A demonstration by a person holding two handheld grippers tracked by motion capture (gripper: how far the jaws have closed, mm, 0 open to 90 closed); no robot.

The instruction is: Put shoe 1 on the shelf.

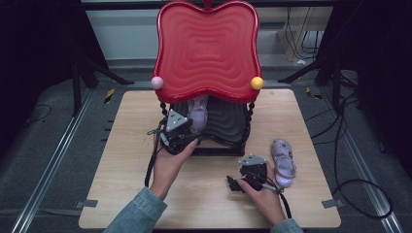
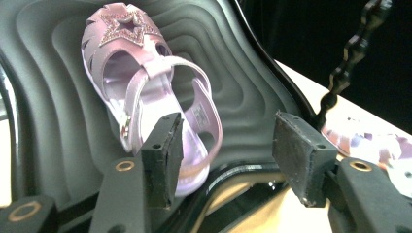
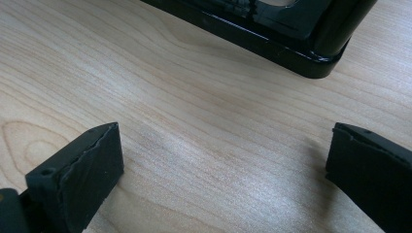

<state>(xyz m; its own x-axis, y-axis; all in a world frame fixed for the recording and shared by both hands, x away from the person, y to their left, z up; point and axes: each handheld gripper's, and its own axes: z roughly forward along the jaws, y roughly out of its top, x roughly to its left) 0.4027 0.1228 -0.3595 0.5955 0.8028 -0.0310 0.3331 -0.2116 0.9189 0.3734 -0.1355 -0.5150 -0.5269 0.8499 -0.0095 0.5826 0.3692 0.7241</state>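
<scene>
Left gripper view: jaws apart, sandal free on black tray | right gripper jaws wide over bare table

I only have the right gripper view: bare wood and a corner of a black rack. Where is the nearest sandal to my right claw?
Observer: A lilac sandal lies flat on the table, just to the right of your right claw as the high view shows it.
Operator: Is there a second one?
Observer: Yes, the other sandal lies on the rack's black lower shelf, under the red top shelf.
Operator: Is the left claw holding that one?
Observer: No. The left claw is open at the shelf's front edge, with the heel of that sandal beside one pad and nothing pinched between the two.
</scene>
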